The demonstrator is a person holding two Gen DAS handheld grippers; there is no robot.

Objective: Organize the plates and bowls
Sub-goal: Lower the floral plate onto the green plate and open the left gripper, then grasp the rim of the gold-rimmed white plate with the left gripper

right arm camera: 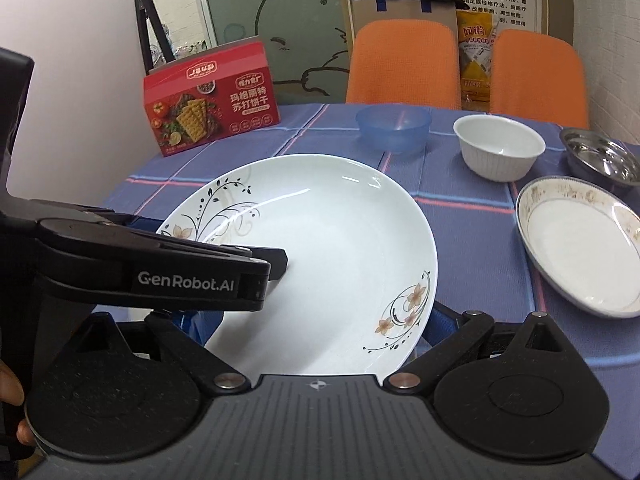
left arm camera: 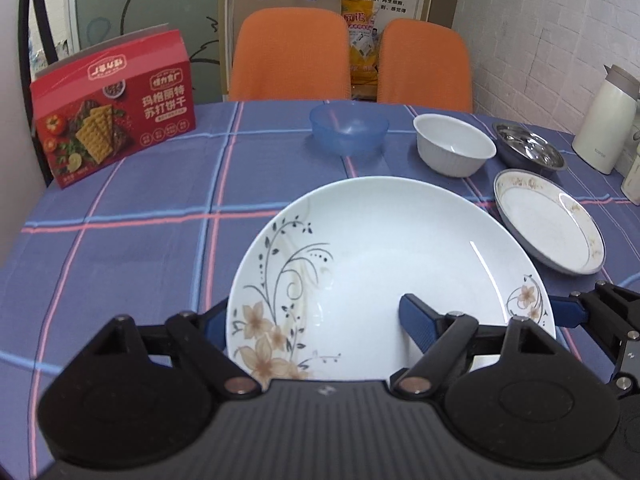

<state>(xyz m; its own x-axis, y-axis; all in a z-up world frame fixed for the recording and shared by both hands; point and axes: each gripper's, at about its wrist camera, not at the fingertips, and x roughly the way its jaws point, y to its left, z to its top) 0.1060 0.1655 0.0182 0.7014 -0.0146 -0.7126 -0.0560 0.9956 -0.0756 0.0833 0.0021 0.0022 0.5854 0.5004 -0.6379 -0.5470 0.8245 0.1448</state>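
A large white floral plate (left arm camera: 392, 248) (right arm camera: 320, 240) sits close in front of both cameras. My left gripper (left arm camera: 316, 320) holds its left side: the right finger (left arm camera: 416, 320) (right arm camera: 276, 260) lies inside the plate, and the left finger is tucked under the rim. My right gripper (right arm camera: 318, 324) is open, with both blue fingers half hidden below the plate's near rim. A smaller gold-rimmed plate (left arm camera: 548, 220) (right arm camera: 580, 244) lies to the right. Behind stand a blue bowl (left arm camera: 348, 128) (right arm camera: 394, 128), a white bowl (left arm camera: 454, 144) (right arm camera: 500, 146) and a steel bowl (left arm camera: 528, 146) (right arm camera: 604, 156).
A blue plaid cloth covers the table (left arm camera: 120, 240). A red cracker box (left arm camera: 116, 108) (right arm camera: 212, 100) stands at the back left and a cream thermos (left arm camera: 606, 120) at the far right. Two orange chairs (left arm camera: 290, 56) stand behind the table. A hand (right arm camera: 12, 392) shows at the lower left.
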